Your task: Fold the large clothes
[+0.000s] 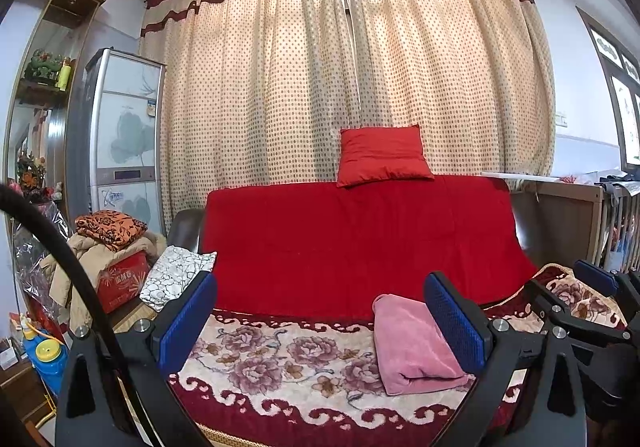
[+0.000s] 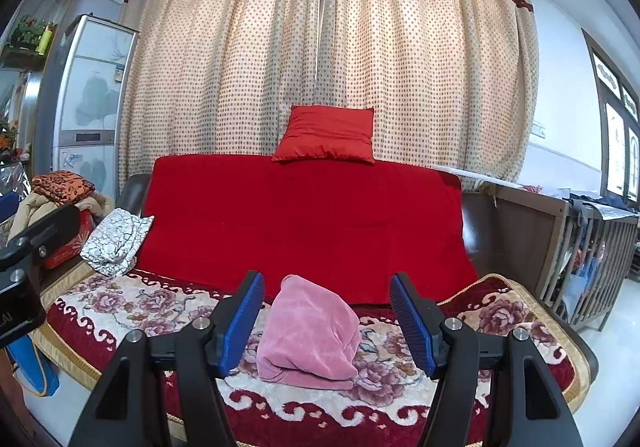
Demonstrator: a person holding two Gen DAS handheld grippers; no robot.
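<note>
Pink cloth (image 2: 310,335) folded small on the flowery sofa blanket (image 2: 140,307). Soft, light, floppy, likely to sag if lifted. Best pinched at the thick folded edge. Left gripper (image 1: 320,323) wide, holding nothing. Right gripper (image 2: 326,323) wide too, cloth just ahead, untouched.

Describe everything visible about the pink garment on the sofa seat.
The pink garment is soft, plush-looking fabric, already folded into a compact, puffy bundle with layered edges showing at its near end. It lies on the floral blanket covering the seat, before the red-draped backrest. Nothing grips it; the right tongs stand open on either side.
</note>
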